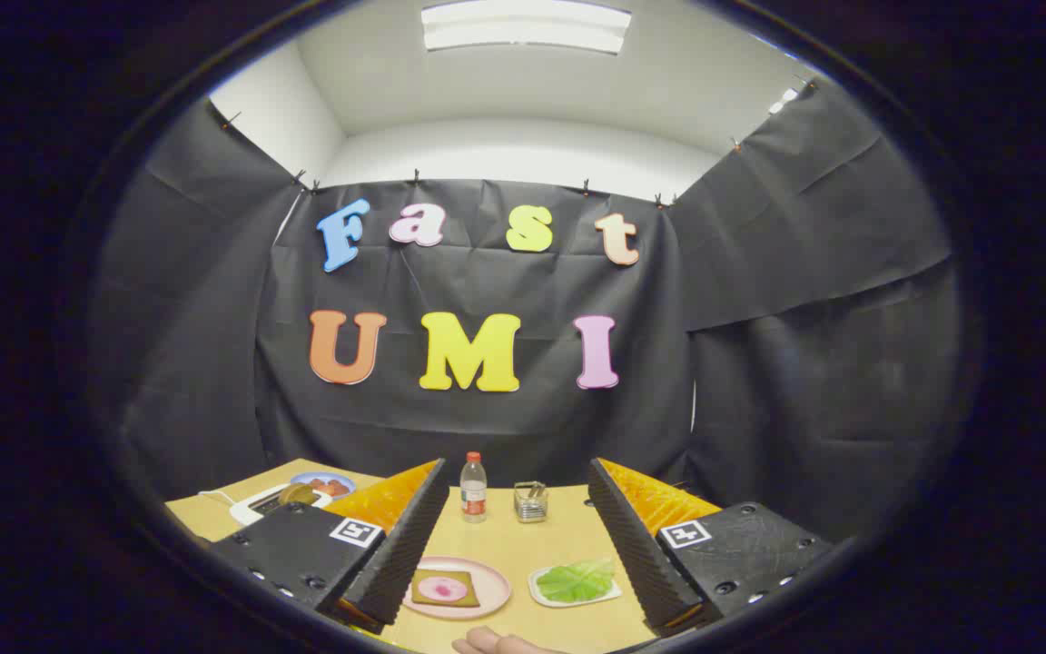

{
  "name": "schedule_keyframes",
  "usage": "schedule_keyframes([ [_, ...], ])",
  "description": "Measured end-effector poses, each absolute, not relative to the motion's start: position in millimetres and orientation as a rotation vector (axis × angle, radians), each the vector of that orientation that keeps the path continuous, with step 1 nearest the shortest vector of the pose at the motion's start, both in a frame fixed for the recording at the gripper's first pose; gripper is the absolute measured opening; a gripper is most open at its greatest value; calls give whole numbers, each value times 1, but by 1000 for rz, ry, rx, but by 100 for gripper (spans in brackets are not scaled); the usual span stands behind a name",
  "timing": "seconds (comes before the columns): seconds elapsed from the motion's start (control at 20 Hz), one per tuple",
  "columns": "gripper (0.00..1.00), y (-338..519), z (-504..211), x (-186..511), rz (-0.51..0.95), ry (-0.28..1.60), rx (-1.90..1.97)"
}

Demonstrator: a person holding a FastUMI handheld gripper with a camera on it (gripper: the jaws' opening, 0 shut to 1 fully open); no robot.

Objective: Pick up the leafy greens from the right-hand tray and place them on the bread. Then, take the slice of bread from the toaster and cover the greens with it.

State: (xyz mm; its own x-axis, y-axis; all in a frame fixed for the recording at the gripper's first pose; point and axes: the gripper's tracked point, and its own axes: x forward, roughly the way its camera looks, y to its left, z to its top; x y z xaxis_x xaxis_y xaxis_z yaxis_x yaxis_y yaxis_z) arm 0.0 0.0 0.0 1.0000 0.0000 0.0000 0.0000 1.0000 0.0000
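My gripper point(516, 545) is open, its two fingers spread wide above the table with nothing between them. Below and between the fingers a pink plate point(494, 595) holds a slice of bread point(444, 589) with a round pink slice on top. To its right, by the right finger, a small white tray point(541, 598) carries a green lettuce leaf point(575, 580). Beyond the left finger sits a white toaster point(255, 504) with a brown slice of bread point(296, 494) sticking up from its slot.
At the table's back stand a small plastic bottle point(473, 488) and a clear holder point(530, 501) with sticks. A blue plate point(323, 483) with reddish food lies behind the toaster. A person's hand point(496, 643) rests at the table's point(523, 545) near edge.
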Motion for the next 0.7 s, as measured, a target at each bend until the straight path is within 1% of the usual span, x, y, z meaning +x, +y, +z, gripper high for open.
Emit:
schedule_keyframes([
  [0.35,95,-11,-10,13,55,-16,5],
  [0.7,95,-46,-15,22,65,-8,-9],
])
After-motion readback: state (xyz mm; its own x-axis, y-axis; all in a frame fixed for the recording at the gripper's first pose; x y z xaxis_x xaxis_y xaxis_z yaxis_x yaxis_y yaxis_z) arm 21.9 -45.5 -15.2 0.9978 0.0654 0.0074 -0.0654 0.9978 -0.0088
